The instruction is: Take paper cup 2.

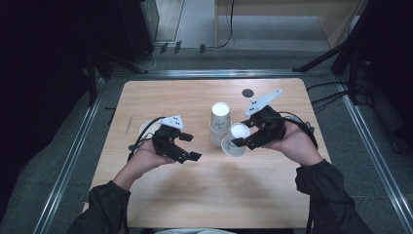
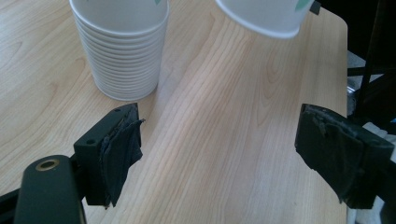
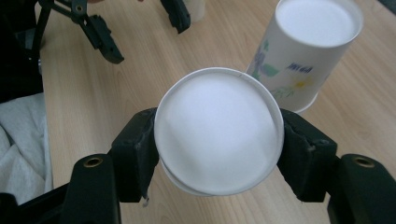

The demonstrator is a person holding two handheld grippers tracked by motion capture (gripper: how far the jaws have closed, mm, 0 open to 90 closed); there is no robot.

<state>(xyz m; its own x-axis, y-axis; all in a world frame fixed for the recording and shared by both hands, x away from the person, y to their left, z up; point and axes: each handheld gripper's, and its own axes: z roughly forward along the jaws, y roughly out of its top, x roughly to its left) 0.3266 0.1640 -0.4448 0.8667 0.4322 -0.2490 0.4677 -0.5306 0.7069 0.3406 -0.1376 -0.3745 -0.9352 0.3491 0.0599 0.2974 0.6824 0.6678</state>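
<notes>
I've got the right gripper (image 3: 218,140) clamped on a single white paper cup (image 3: 218,135), one jaw pressing each side of it, and the cup's flat bottom faces straight into the right gripper view. From the high view that cup (image 1: 235,139) is tilted, held just beside the stack of upside-down cups (image 1: 220,123), near the middle of the wooden table (image 1: 204,195); I can't tell whether it touches the stack. The stack stands rim-down on the wood, printed with small flowers, and the left gripper view shows its nested rims (image 2: 122,60) layered one over another close to the tabletop, with the held cup's rim (image 2: 261,21) hanging clear of the table up and to the right. My left gripper (image 1: 191,146) is spread wide with nothing between its jaws, just bare wood showing in the gap, and it sits to the left of the stack, well apart from it, pointing toward the cups
</notes>
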